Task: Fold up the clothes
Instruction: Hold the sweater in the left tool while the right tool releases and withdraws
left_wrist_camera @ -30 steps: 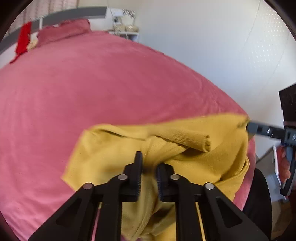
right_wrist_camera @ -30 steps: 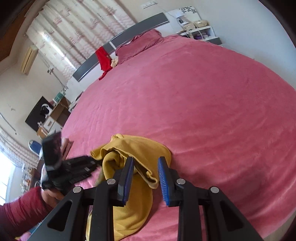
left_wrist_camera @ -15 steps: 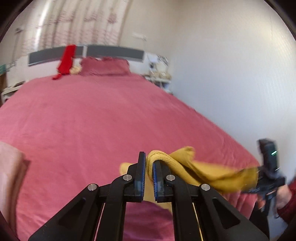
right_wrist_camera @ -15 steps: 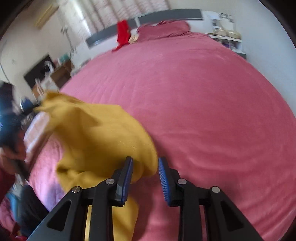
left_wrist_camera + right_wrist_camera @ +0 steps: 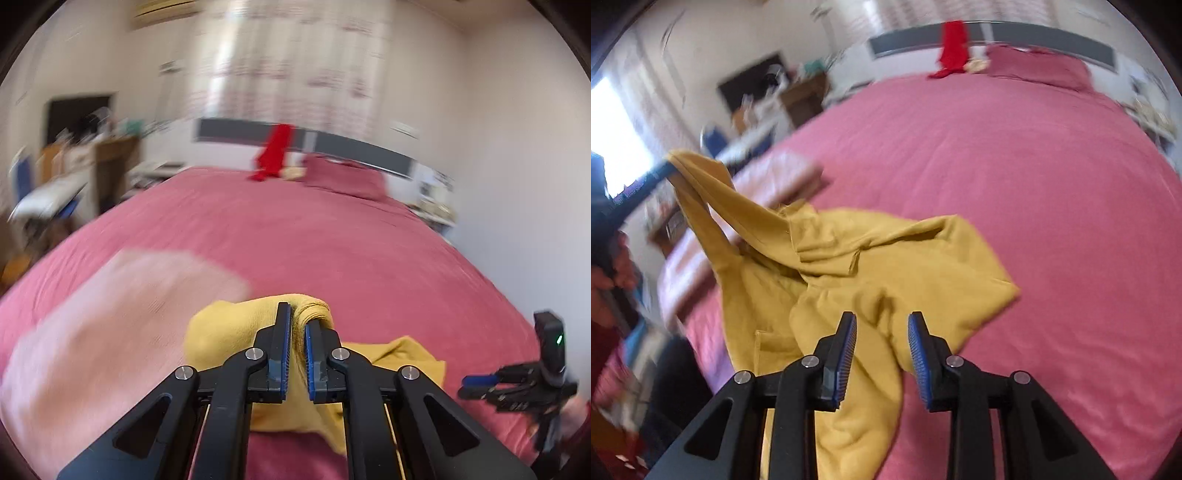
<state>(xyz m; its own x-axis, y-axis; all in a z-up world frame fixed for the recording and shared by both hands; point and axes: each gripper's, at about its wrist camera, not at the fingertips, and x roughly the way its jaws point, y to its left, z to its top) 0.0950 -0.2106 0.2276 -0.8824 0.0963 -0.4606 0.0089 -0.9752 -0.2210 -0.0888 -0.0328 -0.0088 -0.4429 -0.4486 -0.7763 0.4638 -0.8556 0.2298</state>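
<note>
Soft cloth, hard matt plastic

The yellow garment (image 5: 886,266) is matt knitted cloth; the pink bedspread (image 5: 1052,184) looks velvety; the right gripper (image 5: 882,354) is matt black plastic with ribbed blue pads (image 5: 918,354).

yellow garment (image 5: 871,266) lower end cut off by frame edge; desk clutter (image 5: 85,147) blurred.
</note>
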